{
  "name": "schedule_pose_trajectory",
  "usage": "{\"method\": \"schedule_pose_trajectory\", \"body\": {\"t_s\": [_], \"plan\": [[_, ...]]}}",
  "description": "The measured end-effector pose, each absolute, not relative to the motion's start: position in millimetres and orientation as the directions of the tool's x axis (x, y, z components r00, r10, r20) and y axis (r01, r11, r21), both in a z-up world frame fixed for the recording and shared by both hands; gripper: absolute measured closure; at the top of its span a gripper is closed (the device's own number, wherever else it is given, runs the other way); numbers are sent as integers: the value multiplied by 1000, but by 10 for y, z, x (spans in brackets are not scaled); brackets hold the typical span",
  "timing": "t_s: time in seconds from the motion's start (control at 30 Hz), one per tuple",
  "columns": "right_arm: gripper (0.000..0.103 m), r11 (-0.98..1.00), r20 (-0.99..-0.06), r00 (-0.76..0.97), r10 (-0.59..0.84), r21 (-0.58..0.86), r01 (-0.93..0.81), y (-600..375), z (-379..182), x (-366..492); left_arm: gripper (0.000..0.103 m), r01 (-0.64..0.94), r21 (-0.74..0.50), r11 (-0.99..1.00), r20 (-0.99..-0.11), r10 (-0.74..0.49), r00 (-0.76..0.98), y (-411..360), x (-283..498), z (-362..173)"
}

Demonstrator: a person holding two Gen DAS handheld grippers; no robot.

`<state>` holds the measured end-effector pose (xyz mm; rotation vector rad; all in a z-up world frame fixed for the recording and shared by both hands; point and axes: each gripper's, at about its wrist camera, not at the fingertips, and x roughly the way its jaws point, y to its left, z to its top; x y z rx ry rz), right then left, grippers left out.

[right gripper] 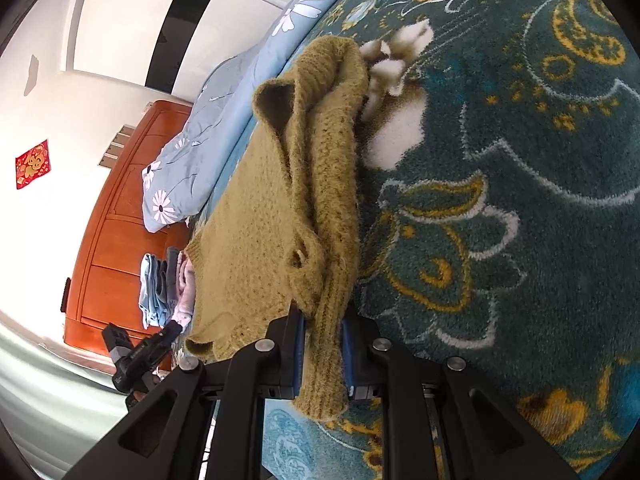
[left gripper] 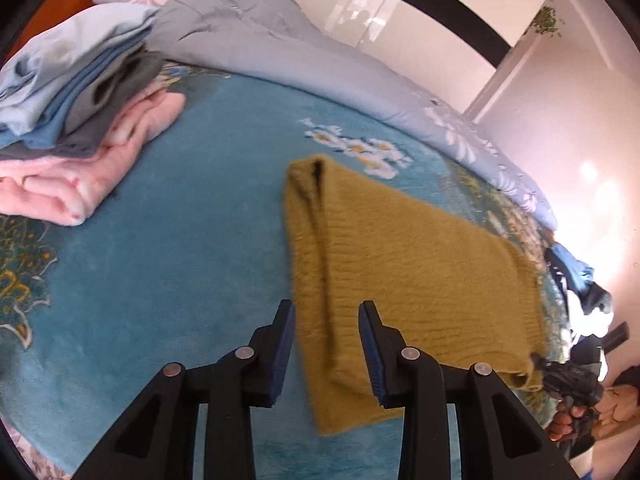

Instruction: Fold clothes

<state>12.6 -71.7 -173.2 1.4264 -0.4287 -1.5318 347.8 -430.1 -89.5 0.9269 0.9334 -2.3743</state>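
Note:
An olive-yellow knitted sweater (left gripper: 420,272) lies folded lengthwise on a teal patterned blanket (left gripper: 200,240). My left gripper (left gripper: 326,344) hangs open just above the sweater's near left edge; its blue pads stand either side of the fold without pressing on it. In the right wrist view the sweater (right gripper: 248,240) stretches away from me, and my right gripper (right gripper: 322,344) is shut on a thick folded edge of it. The right gripper (left gripper: 568,380) also shows at the sweater's far right corner, with a hand (left gripper: 560,424) below it.
A stack of folded clothes (left gripper: 72,120), pink, grey and blue, sits on the blanket at the left. A blue-grey flowered duvet (left gripper: 280,52) is bunched along the far side. Dark and blue garments (left gripper: 576,276) hang at the right edge. A wooden headboard (right gripper: 116,220) stands behind.

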Motion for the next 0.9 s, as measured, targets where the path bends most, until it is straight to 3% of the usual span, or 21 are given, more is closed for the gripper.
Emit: {"method": "schedule_pose_trajectory", "body": {"t_s": [0.1, 0.3, 0.63, 0.9], "plan": [[86, -487, -577, 137, -805, 775, 403, -733, -1716, 144, 67, 468, -459, -755, -684, -36, -729, -3964, 2939, -820], [83, -495, -570, 115, -813, 782, 378, -701, -1718, 142, 68, 388, -354, -851, -767, 27, -642, -3218, 2116, -1162], [74, -494, -542, 85, -836, 812, 311, -697, -1715, 50, 70, 416, -393, -820, -758, 33, -651, -3049, 2174, -1360], [80, -573, -611, 23, -791, 755, 320, -810, -1452, 101, 70, 411, -374, -831, -746, 7, -666, -2996, 2160, -1415]]}}
